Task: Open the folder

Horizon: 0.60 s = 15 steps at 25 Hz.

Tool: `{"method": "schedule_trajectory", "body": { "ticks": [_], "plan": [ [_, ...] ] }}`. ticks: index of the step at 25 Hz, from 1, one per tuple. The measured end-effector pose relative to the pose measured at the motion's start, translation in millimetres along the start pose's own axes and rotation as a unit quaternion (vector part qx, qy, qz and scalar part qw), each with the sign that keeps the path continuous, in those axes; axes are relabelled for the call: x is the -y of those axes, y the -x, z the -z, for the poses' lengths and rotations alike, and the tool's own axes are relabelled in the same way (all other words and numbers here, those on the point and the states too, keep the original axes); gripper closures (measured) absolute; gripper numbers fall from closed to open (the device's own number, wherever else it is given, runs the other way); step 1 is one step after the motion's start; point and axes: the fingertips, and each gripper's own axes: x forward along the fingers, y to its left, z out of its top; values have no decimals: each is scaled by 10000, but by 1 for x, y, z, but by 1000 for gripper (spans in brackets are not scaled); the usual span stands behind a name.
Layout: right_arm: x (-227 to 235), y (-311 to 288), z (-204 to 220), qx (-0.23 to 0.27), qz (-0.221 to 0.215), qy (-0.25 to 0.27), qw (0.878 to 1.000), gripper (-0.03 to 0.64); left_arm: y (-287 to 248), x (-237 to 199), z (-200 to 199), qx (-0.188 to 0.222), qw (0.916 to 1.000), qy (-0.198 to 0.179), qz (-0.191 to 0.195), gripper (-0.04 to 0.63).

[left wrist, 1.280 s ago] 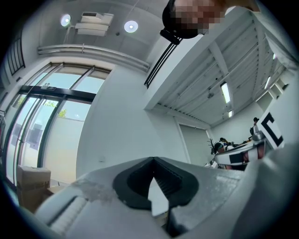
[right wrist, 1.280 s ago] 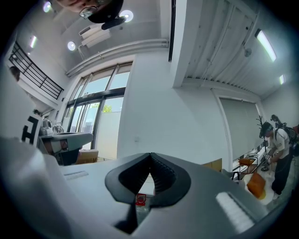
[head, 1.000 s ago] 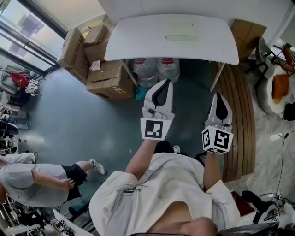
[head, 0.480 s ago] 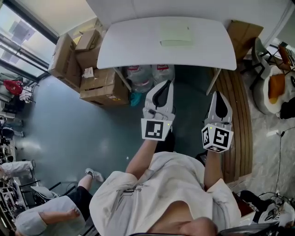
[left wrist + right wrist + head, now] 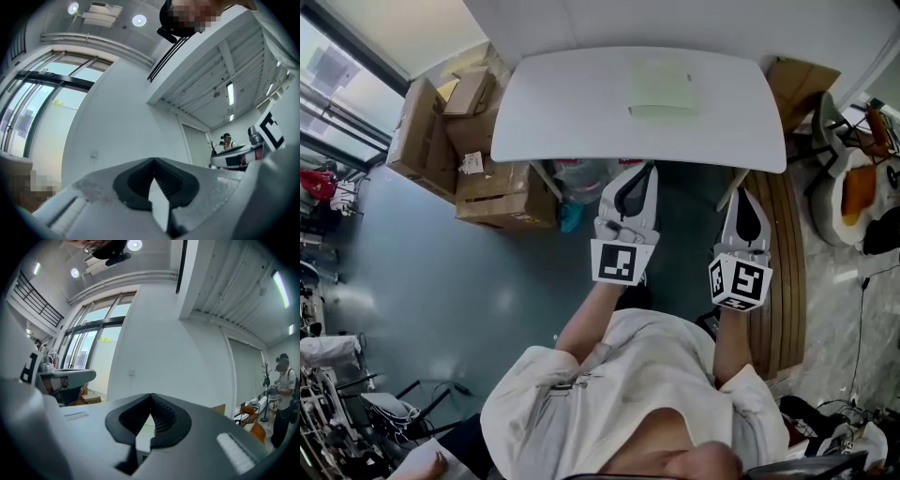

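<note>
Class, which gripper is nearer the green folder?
Left. The left gripper is short of the folder, almost in line; the right gripper is farther off to its right.

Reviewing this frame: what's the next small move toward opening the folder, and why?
Probably bring both grippers forward over the table toward the folder. The pale green folder lies closed on the table's far half, while the left gripper and right gripper are only at its near edge, jaws together with nothing between them, so neither reaches it yet.
</note>
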Motion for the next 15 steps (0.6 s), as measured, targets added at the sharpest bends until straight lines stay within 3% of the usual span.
{"method": "schedule_trajectory", "body": {
  "ticks": [15],
  "plan": [
    [-7, -121, 0, -6, 115, 36, 9999, 615, -94, -71, 28, 17, 9999, 36, 136, 594]
  ]
}}
